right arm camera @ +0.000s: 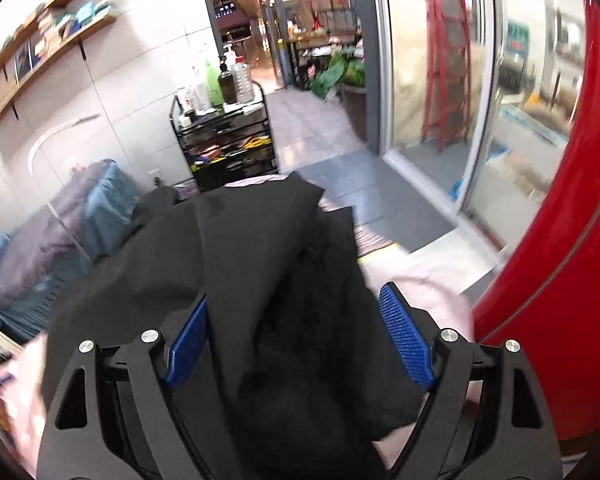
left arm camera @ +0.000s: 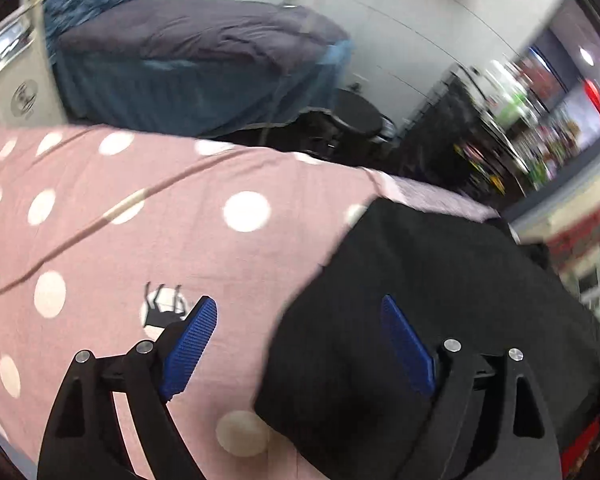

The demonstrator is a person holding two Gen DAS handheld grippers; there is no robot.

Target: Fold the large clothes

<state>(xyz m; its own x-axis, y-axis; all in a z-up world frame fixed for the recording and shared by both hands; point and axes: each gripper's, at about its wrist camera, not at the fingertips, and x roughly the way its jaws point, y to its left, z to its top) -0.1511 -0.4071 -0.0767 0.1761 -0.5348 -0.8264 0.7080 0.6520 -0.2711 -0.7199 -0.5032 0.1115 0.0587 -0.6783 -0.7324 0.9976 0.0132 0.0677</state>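
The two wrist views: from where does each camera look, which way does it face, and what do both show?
Left wrist: sits behind the open left gripper, looking across the pink dotted sheet toward a blue-covered bed; only its fingers show.
Right wrist: sits behind the open right gripper, facing a black cart and a doorway; only its fingers show.
Shared: the black garment, the blue-covered bed.
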